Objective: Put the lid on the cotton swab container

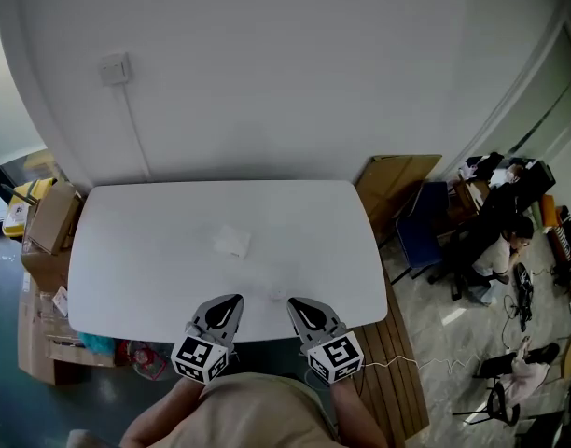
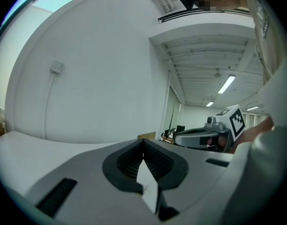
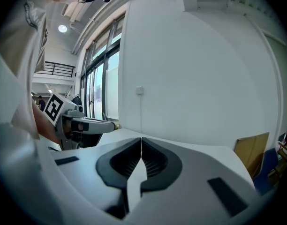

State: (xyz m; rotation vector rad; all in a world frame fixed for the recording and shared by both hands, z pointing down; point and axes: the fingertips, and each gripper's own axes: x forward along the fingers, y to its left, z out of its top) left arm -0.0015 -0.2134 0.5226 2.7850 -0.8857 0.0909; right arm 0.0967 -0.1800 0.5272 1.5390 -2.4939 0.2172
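Observation:
A small pale, see-through square thing (image 1: 232, 241) lies near the middle of the white table (image 1: 136, 250); I cannot tell whether it is the cotton swab container or its lid. Neither gripper view shows it. My left gripper (image 1: 231, 302) and right gripper (image 1: 296, 304) hover side by side over the table's near edge, short of that square thing. The left gripper (image 2: 143, 150) has its jaws pressed together with nothing between them. The right gripper (image 3: 141, 146) is shut and empty too. Each gripper view shows the other gripper beside it, the right gripper (image 2: 204, 137) and the left gripper (image 3: 82, 124).
A wall socket (image 1: 115, 68) with a cable sits on the white wall behind the table. Cardboard boxes (image 1: 52, 217) stand at the table's left end. A cardboard sheet (image 1: 393, 180) and a blue chair (image 1: 424, 227) are at its right, and a person (image 1: 500, 250) sits farther right.

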